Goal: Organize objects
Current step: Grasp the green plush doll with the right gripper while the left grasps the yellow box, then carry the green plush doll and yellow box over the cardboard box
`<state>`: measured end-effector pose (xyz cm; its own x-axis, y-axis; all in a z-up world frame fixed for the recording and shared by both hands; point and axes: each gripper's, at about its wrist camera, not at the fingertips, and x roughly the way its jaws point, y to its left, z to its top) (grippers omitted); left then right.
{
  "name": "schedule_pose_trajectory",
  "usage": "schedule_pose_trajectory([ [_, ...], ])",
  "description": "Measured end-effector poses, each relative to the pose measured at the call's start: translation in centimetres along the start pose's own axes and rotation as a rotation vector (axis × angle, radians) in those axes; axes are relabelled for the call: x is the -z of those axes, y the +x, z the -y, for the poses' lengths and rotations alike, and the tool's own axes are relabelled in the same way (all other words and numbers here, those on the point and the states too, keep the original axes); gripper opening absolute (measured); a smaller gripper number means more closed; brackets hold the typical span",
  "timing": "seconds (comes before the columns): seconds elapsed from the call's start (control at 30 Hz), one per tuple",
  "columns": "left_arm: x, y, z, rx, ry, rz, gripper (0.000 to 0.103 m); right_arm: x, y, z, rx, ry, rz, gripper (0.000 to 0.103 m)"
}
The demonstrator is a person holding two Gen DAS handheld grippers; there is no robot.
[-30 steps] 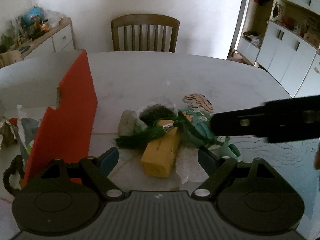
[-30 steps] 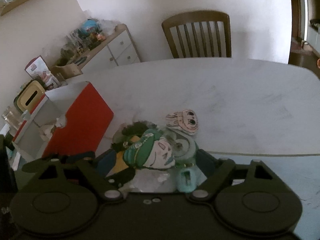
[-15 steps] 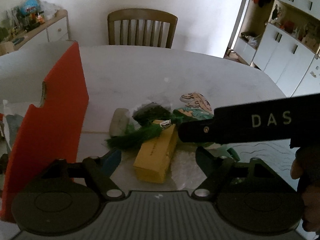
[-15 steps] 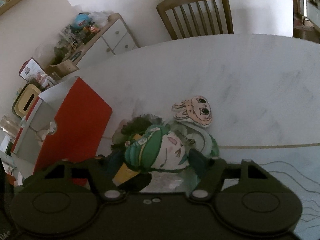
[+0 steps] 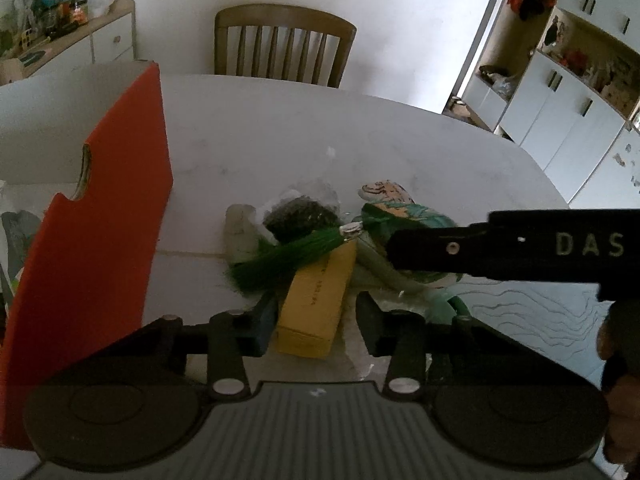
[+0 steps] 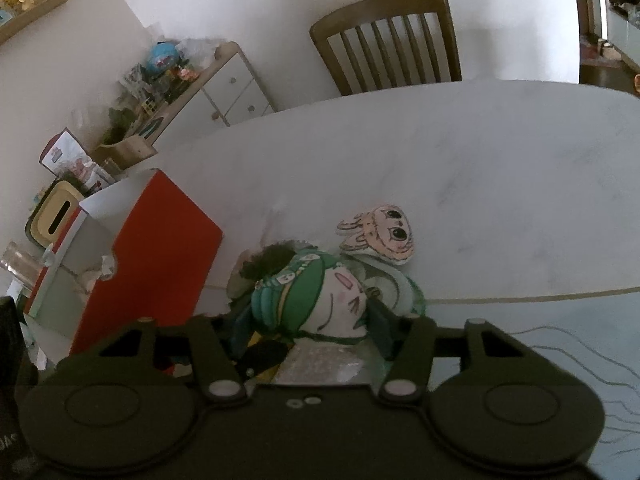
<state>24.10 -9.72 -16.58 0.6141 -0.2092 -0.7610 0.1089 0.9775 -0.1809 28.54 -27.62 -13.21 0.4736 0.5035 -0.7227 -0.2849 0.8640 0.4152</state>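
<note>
Yellow cardboard of the small box (image 5: 316, 300) sits between the closing jaws of my left tool (image 5: 314, 320), near the front of the pile on the white bench (image 5: 400, 148), just right of the red box (image 5: 92, 236). My right tool (image 6: 308, 320) is closing around the green-capped plush head (image 6: 316, 300); I cannot tell whether either tool's pads press yet.

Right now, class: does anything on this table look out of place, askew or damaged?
Yes. The toys lie heaped together beside the red box: a green tassel draped across the yellow box, the green-haired plush on top. The red box's upper edge looks torn. Both grippers' jaws are closing, around the yellow box and the plush.
</note>
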Motion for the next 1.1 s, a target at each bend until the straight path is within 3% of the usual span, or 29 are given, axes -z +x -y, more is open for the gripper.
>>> schedule_pose_trajectory([
  [0.03,-0.1,0.0,0.1,-0.005,0.008,-0.003,0.033,0.1,-0.2,0.0,0.003,-0.005,0.004,0.056],
  [0.23,0.2,-0.7,0.6,0.008,0.034,0.007,0.029,0.4,-1.6,0.0,0.021,-0.017,0.03,0.055],
  [0.67,1.1,-4.0,0.2,0.027,0.047,0.036,0.028,1.3,-7.5,-0.7,0.053,-0.058,0.131,0.053],
  [1.1,2.1,-9.0,-0.8,0.109,0.057,0.047,0.028,3.5,-11.9,-2.6,0.086,-0.092,0.143,0.053],
])
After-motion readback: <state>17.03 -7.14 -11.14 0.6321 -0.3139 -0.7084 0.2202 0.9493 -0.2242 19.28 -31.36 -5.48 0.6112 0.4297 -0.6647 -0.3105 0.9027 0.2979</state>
